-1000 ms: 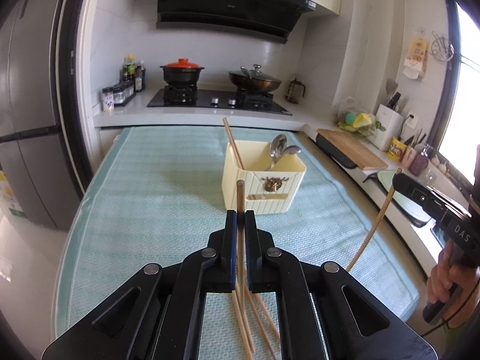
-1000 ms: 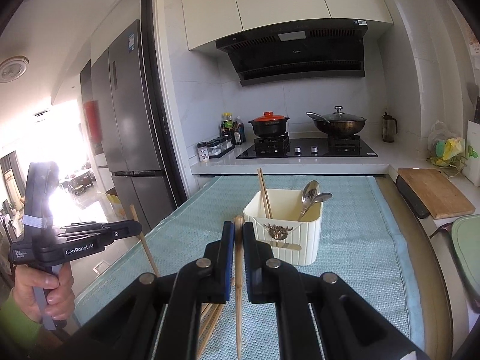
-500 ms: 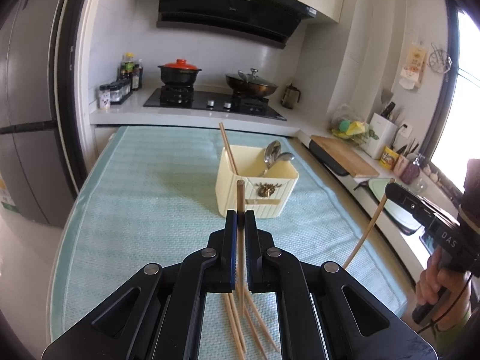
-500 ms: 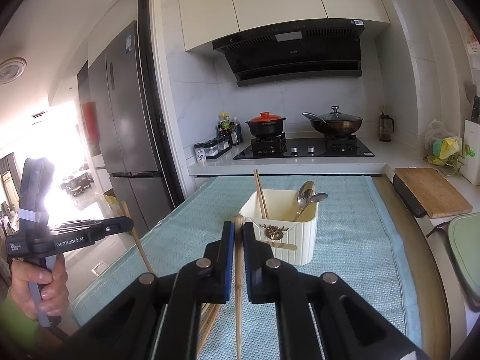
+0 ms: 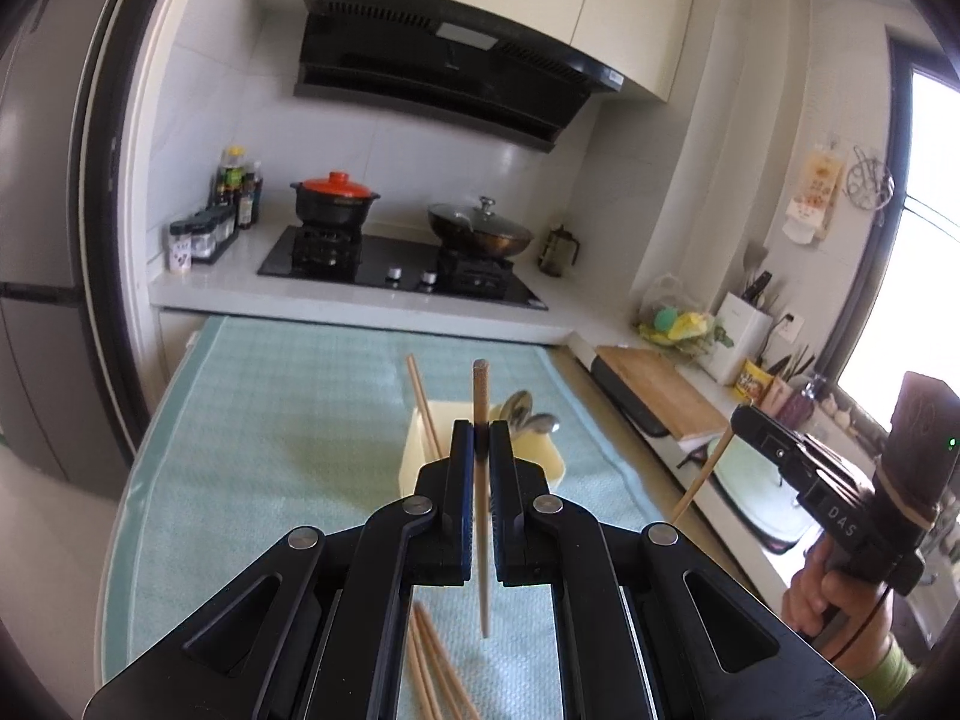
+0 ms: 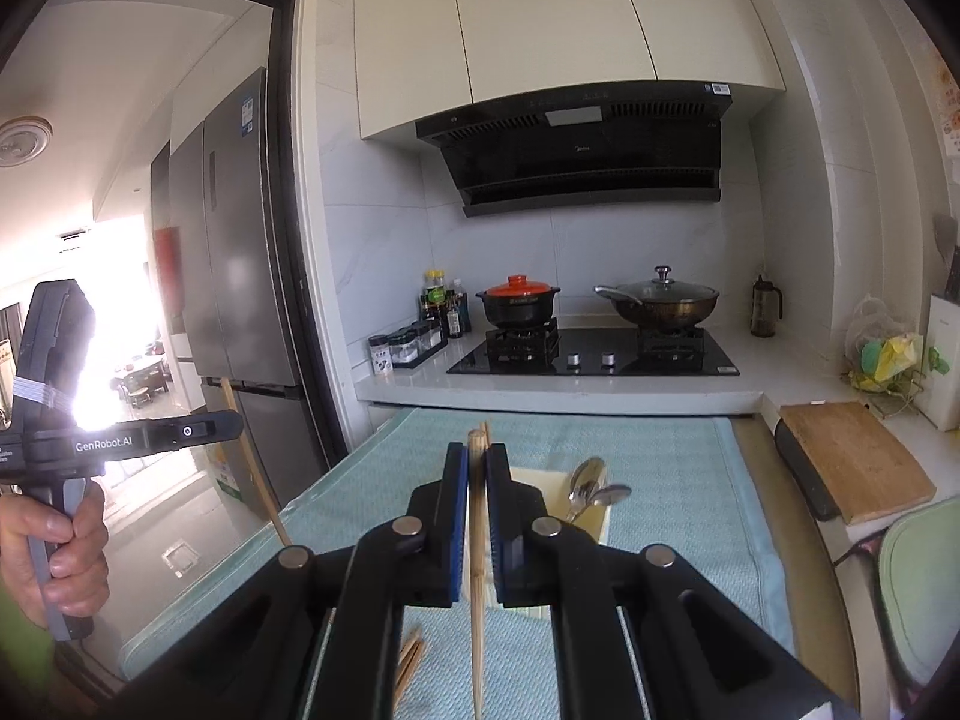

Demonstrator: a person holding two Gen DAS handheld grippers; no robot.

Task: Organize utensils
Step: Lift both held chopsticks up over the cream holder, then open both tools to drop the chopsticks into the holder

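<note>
My left gripper (image 5: 480, 441) is shut on a wooden chopstick (image 5: 481, 516) and holds it upright above the cream utensil holder (image 5: 414, 459). The holder has one chopstick (image 5: 423, 402) and metal spoons (image 5: 528, 414) standing in it. My right gripper (image 6: 477, 468) is shut on another chopstick (image 6: 477, 570), also raised over the holder (image 6: 591, 519), with spoons (image 6: 591, 483) to the right of its jaws. Loose chopsticks (image 5: 429, 660) lie on the green mat below; some also show in the right wrist view (image 6: 411, 657). Each gripper shows in the other's view, the right (image 5: 729, 429) and the left (image 6: 231, 420).
A light green mat (image 5: 270, 420) covers the table. Behind it is a stove (image 5: 402, 264) with a red-lidded pot (image 5: 335, 198) and a wok (image 5: 480, 231). A wooden cutting board (image 6: 852, 459) lies on the right counter. A fridge (image 6: 240, 276) stands left.
Both grippers have risen and moved forward with their chopsticks, coming over the holder. The left chopstick's lower end has left the mat.
</note>
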